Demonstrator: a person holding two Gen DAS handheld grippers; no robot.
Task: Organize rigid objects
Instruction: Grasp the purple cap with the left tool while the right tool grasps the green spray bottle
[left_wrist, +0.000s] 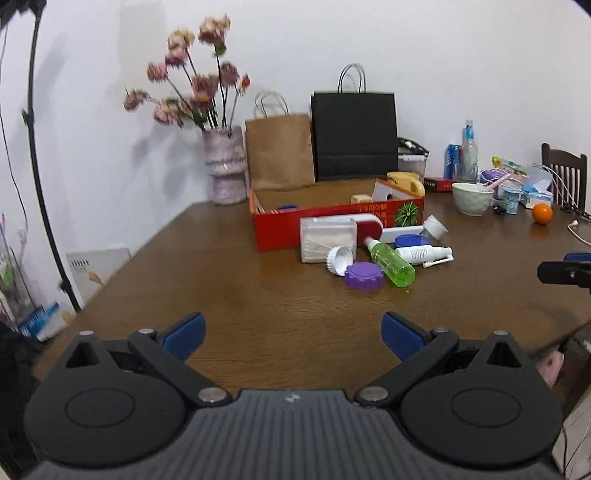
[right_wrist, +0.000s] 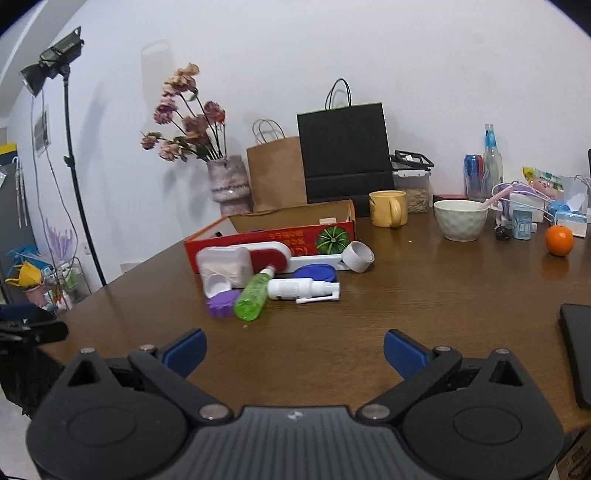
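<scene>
A red cardboard box (left_wrist: 280, 232) (right_wrist: 258, 240) stands open on the wooden table. In front of it lies a heap: a clear cotton-swab case (left_wrist: 327, 236) (right_wrist: 225, 264), a green bottle (left_wrist: 391, 264) (right_wrist: 253, 295), a white spray bottle (left_wrist: 423, 254) (right_wrist: 299, 288), a purple lid (left_wrist: 365, 276) (right_wrist: 221, 303), a white cap (left_wrist: 339, 260) and a blue lid (left_wrist: 410, 240) (right_wrist: 314, 274). My left gripper (left_wrist: 293, 334) hangs open well short of the heap. My right gripper (right_wrist: 294, 350) is open too, nothing between its fingers.
A flower vase (left_wrist: 225, 166), a brown paper bag (left_wrist: 279, 151) and a black bag (left_wrist: 354, 136) line the back wall. A yellow mug (right_wrist: 388, 208), a white bowl (right_wrist: 461, 220), an orange (right_wrist: 559, 240), bottles and packets sit right. A dark phone (right_wrist: 578, 350) lies at the right edge.
</scene>
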